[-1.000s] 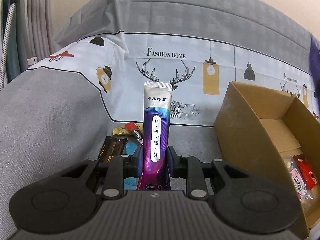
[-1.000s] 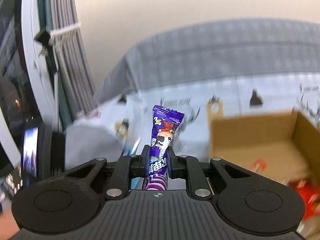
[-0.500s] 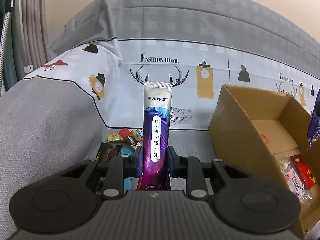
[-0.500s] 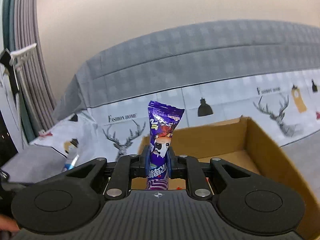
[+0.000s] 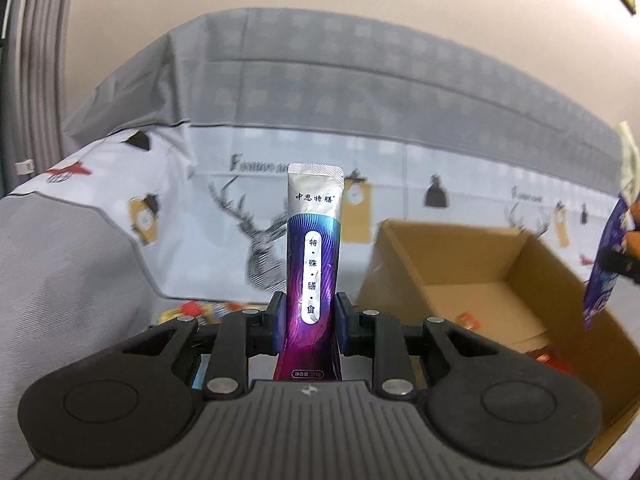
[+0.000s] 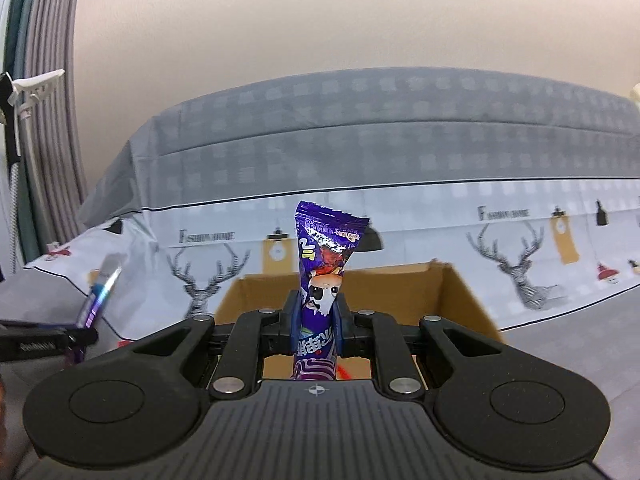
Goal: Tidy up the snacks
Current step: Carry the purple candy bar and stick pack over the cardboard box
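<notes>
My left gripper (image 5: 308, 326) is shut on a tall silver and purple stick sachet (image 5: 314, 256) that stands upright between the jaws, left of an open cardboard box (image 5: 472, 276). My right gripper (image 6: 316, 324) is shut on a purple candy packet (image 6: 324, 276) with a cartoon face, held upright over the same box (image 6: 452, 292). The purple packet also shows at the right edge of the left wrist view (image 5: 608, 264). The sachet shows at the left of the right wrist view (image 6: 100, 296).
Several loose snacks (image 5: 200, 310) lie on the grey bedsheet left of the box, partly hidden by my left gripper. Red packets (image 5: 540, 354) lie inside the box. A deer-print cover (image 5: 256, 240) rises behind. Curtains (image 6: 44, 120) hang at far left.
Both grippers have risen and tilted upward with their packets. The left view now shows more wall and fewer loose snacks. The right gripper sits closer above the box.
</notes>
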A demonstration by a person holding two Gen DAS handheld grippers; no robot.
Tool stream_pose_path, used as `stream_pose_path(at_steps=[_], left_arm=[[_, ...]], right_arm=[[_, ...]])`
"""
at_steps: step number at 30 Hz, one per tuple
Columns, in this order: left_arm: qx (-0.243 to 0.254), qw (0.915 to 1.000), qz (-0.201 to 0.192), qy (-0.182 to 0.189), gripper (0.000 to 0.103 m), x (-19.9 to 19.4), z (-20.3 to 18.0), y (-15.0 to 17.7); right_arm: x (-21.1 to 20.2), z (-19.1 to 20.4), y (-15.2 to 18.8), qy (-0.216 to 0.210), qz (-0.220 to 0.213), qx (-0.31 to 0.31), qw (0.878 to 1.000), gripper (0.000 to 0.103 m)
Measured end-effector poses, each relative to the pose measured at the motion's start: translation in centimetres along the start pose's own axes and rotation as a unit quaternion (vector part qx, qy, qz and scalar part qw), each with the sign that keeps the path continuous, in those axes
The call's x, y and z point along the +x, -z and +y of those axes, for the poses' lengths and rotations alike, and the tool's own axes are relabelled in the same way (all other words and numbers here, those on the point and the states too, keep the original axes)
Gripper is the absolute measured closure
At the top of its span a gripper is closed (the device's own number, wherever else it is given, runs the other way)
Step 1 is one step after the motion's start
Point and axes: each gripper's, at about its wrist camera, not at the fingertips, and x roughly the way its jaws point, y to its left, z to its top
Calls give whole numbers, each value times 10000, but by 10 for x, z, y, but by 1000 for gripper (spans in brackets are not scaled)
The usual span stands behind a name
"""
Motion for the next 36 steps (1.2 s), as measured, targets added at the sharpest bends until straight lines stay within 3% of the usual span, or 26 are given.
stream_pose_path(at_steps=[11, 16, 22, 25, 36], left_arm=[[97, 9956, -469, 809, 76, 1, -60, -10], [152, 9930, -494, 1062, 76, 7, -81, -14], [505, 9875, -607, 1367, 76, 2, -112, -18], [764, 9856, -597, 1388, 76, 0, -128, -14], [889, 9833, -587, 1473, 76, -2, -148, -7]], right_arm=[[-9, -31, 3, 546, 73, -51, 9985, 86], [-8, -35, 5, 700, 118, -162, 9973, 86], [-4, -34, 5, 780, 141, -256, 9965, 86], [-1, -32, 5, 815, 152, -280, 9962, 86], [2, -26, 3, 772, 138, -282, 9965, 86]])
